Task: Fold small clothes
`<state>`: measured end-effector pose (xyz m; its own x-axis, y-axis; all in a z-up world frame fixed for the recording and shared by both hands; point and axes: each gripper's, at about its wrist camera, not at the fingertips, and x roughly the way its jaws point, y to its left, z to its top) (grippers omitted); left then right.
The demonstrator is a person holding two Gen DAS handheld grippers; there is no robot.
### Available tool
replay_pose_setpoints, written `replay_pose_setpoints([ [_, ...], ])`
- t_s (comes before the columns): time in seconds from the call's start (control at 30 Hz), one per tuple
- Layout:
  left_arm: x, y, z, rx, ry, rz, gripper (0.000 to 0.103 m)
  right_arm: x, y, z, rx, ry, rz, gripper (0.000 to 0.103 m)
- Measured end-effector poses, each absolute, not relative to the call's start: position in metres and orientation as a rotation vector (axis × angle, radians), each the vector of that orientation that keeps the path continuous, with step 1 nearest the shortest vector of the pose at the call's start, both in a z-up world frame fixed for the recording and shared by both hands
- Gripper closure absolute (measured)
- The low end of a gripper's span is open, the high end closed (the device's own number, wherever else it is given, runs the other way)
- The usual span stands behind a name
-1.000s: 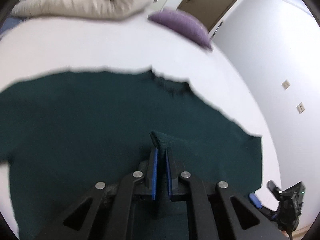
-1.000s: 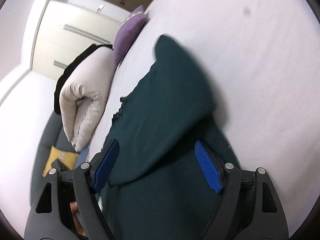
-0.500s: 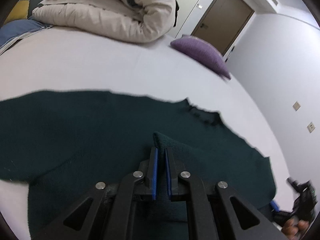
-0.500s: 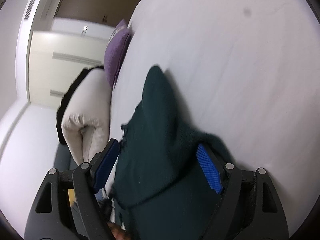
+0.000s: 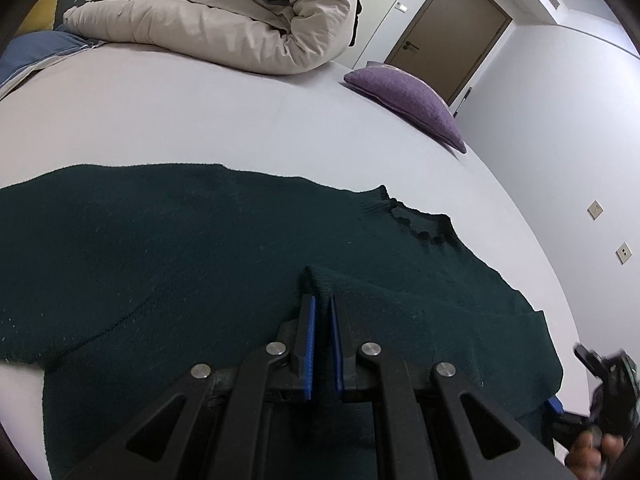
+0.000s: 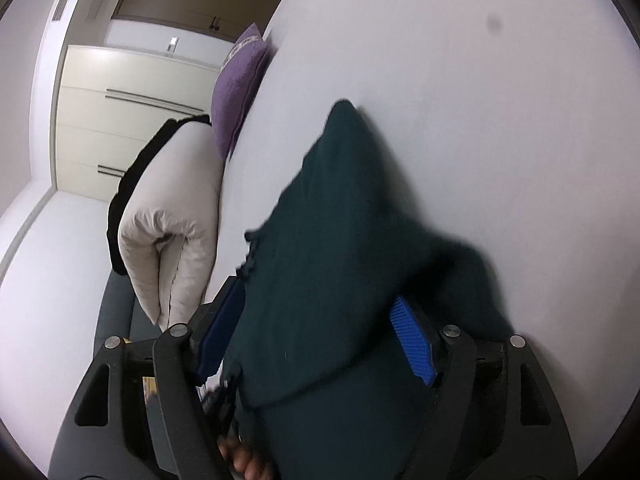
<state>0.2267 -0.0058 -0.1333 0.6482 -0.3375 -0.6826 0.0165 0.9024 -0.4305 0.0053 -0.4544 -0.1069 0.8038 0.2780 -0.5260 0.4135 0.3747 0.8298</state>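
Dark green sweater point(image 5: 168, 240) — fold between left gripper point(image 5: 322, 312) pads

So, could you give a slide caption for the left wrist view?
Left tongs shut on a fold of the dark green sweater spread on the white bed.

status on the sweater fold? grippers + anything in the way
Left gripper shut on dark green sweater fold. Right gripper closing, sweater between its jaws. Duvet, purple pillow clear of it.
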Motion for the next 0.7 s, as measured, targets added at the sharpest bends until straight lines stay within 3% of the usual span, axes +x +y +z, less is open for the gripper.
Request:
replay_pose_setpoints([
  [0.2,0.226,-0.001,-0.140,-0.441,0.855,-0.216,0.094,0.008,-0.474,-0.111,1.371,0.509,-0.107,0.032],
  [0.3,0.227,-0.002,-0.141,-0.437,0.855,-0.223,0.094,-0.019,-0.479,-0.121,1.463,0.391,-0.143,0.039],
  [0.37,0.228,-0.003,-0.140,-0.427,0.856,-0.224,0.094,-0.031,-0.477,-0.134,1.517,0.350,-0.168,0.055],
  [0.43,0.229,-0.003,-0.141,-0.426,0.860,-0.225,0.094,-0.030,-0.473,-0.139,1.468,0.368,-0.157,0.062],
  [0.7,0.229,-0.007,-0.135,-0.372,0.844,-0.228,0.094,-0.041,-0.475,-0.084,1.144,0.577,-0.212,0.059],
])
